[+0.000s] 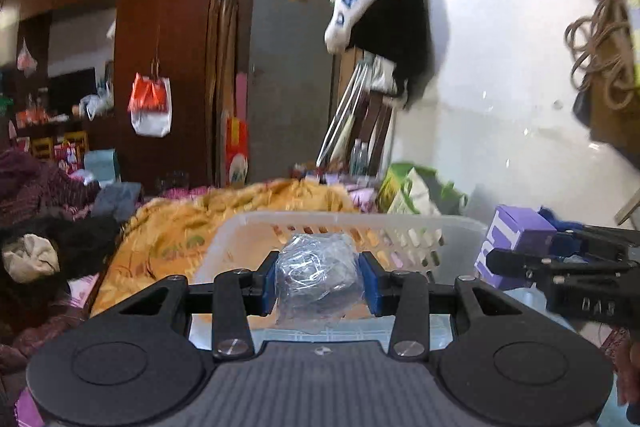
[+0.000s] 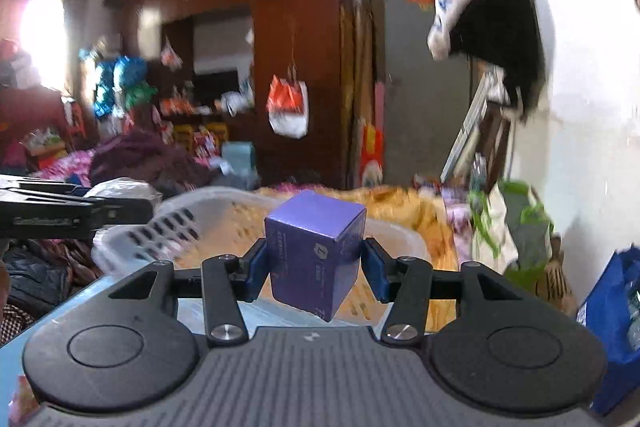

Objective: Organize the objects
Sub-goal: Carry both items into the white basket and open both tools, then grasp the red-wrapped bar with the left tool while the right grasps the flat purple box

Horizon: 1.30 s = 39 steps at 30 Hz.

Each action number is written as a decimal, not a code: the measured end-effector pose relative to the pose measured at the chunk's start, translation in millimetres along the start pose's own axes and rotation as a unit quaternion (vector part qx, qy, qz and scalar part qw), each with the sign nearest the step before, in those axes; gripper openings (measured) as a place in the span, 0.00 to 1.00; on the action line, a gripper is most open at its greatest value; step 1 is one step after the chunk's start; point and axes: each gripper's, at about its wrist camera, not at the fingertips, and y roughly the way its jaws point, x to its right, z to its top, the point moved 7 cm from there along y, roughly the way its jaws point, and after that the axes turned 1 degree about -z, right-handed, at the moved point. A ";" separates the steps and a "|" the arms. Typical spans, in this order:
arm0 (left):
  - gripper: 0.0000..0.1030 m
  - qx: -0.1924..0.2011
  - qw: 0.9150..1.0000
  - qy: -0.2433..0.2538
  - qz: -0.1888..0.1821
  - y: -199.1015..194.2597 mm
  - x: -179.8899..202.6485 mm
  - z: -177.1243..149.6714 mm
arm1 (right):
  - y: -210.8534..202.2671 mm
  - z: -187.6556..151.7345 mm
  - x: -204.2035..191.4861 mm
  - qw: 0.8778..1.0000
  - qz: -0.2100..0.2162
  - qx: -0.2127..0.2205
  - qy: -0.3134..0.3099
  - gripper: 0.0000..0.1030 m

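My left gripper (image 1: pixel 319 281) is shut on a dark object wrapped in clear plastic (image 1: pixel 318 277) and holds it just in front of a white plastic basket (image 1: pixel 400 223). My right gripper (image 2: pixel 314 267) is shut on a purple box (image 2: pixel 314 253) and holds it above the near side of the same basket (image 2: pixel 132 231). In the left wrist view the right gripper (image 1: pixel 560 267) shows at the right edge with the purple box (image 1: pixel 516 239). In the right wrist view the left gripper (image 2: pixel 76 211) shows at the left edge.
The basket stands on a light blue surface (image 2: pixel 72 303) beside a bed with an orange blanket (image 1: pixel 192 227). Piled clothes (image 1: pixel 48 227) lie to the left. A white wall (image 1: pixel 500 107) with hanging clothes (image 1: pixel 380 7) stands to the right. A blue bag (image 2: pixel 612 311) is at right.
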 end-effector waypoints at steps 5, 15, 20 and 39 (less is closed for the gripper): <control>0.54 -0.019 1.000 -0.024 -0.001 17.6 -3.3 -7.6 | 5.7 -3.0 -0.2 1.000 0.007 -0.001 0.004 0.55; 0.87 0.052 0.998 0.003 -0.018 -68.2 -7.7 -41.5 | -76.3 -32.8 -4.0 0.999 0.007 0.045 0.000 1.00; 0.87 0.093 0.995 0.023 -0.029 -142.1 -9.6 -101.0 | -127.7 -99.4 -2.5 0.998 0.035 0.046 0.021 1.00; 0.87 0.053 0.996 0.052 -0.048 -145.7 -10.2 -187.3 | -128.3 -162.4 -44.7 0.994 0.105 0.003 -0.020 0.59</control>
